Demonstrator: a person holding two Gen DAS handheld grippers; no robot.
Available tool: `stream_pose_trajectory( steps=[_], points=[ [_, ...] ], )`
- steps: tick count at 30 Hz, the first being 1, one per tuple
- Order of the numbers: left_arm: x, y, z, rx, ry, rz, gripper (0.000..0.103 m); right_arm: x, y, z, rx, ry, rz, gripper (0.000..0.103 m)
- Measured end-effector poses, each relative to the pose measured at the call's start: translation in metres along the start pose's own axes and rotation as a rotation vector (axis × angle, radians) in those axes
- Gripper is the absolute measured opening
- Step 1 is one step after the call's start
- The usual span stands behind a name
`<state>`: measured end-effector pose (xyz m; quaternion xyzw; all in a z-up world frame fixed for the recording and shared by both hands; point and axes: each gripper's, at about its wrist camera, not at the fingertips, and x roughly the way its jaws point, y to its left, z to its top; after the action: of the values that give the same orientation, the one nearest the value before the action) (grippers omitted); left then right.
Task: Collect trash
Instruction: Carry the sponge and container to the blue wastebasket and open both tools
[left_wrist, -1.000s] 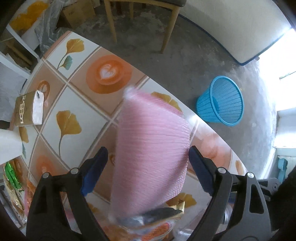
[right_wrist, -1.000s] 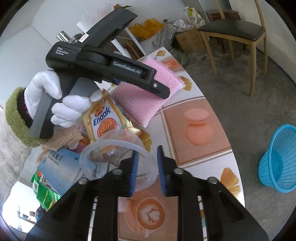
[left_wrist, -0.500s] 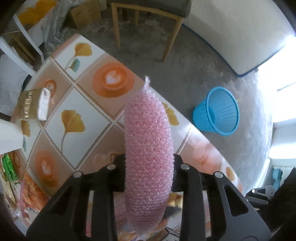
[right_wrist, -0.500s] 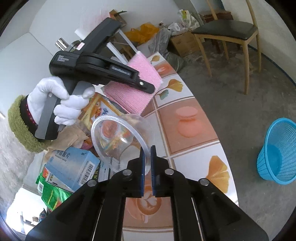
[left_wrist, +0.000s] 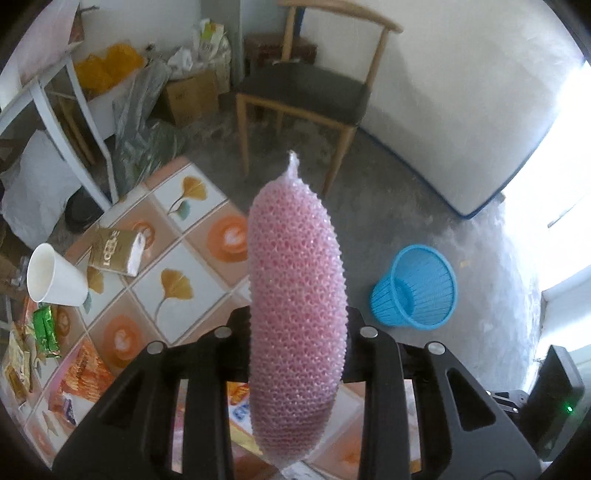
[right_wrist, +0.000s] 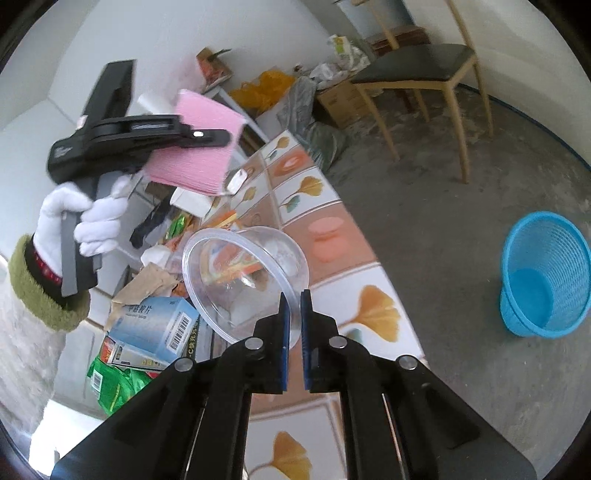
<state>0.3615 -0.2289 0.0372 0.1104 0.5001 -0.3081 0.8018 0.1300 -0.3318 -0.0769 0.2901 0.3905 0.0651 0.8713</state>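
The left gripper (left_wrist: 297, 325) is clamped on a pink foam sleeve (left_wrist: 297, 306), a bundle of pink netted packing material. The sleeve is held upright between the two jaws and is seen lifted above the table (left_wrist: 192, 258), which is covered with an orange and white tile pattern. In the right wrist view the same sleeve (right_wrist: 199, 147) is seen from the side, gripped by the left gripper (right_wrist: 221, 138), which is carried by a hand in a white glove (right_wrist: 83, 218).

The right gripper (right_wrist: 293, 306) is closed on the rim of a clear plastic bowl (right_wrist: 243, 280); the thin wall is pinched between the blue pads, and the bowl is held tilted above the table edge (right_wrist: 369, 277).

On the table a white paper cup (left_wrist: 55, 277) is lying on its side, just beside a gold tissue pack (left_wrist: 118, 251). A blue medicine box (right_wrist: 155, 328) and green wrappers (right_wrist: 114, 384) are lying near the glove.

A blue basket (right_wrist: 543, 273) is standing on the concrete floor, well apart from the table. A wooden chair (left_wrist: 306, 96) is placed near the wall.
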Motion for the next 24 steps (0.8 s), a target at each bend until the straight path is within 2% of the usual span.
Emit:
stream_pose_trajectory(
  steps=[5,8,14,17,18,19,20,21,22,24],
  points=[
    [0.001,-0.052,-0.006,0.042,0.014,-0.086,0.028,-0.038,-0.038,-0.006,0.093,-0.077,-0.051,0.006],
    [0.023,-0.093,-0.011,0.06,0.065,-0.149,0.028,-0.065,-0.084,-0.012,0.209,-0.112,-0.123,0.006],
    [0.108,-0.185,-0.01,0.071,0.21,-0.269,0.029,-0.095,-0.175,-0.017,0.427,-0.13,-0.253,0.006],
    [0.147,-0.223,-0.001,0.051,0.248,-0.285,0.03,-0.096,-0.213,-0.012,0.519,-0.158,-0.298,0.006],
    [0.157,-0.232,0.002,0.051,0.244,-0.285,0.034,-0.097,-0.225,-0.01,0.544,-0.172,-0.306,0.006],
    [0.169,-0.24,0.009,0.052,0.238,-0.284,0.054,-0.097,-0.24,-0.006,0.576,-0.194,-0.323,0.008],
    [0.178,-0.248,0.013,0.055,0.232,-0.278,0.074,-0.095,-0.255,-0.002,0.591,-0.213,-0.341,0.01],
    [0.186,-0.254,0.016,0.047,0.214,-0.253,0.076,-0.092,-0.267,-0.001,0.605,-0.218,-0.344,0.027],
    [0.19,-0.257,0.016,0.035,0.191,-0.233,0.076,-0.087,-0.281,-0.001,0.626,-0.222,-0.352,0.048],
    [0.192,-0.26,0.011,0.018,0.184,-0.244,0.076,-0.077,-0.303,-0.001,0.647,-0.218,-0.383,0.052]
  ],
)
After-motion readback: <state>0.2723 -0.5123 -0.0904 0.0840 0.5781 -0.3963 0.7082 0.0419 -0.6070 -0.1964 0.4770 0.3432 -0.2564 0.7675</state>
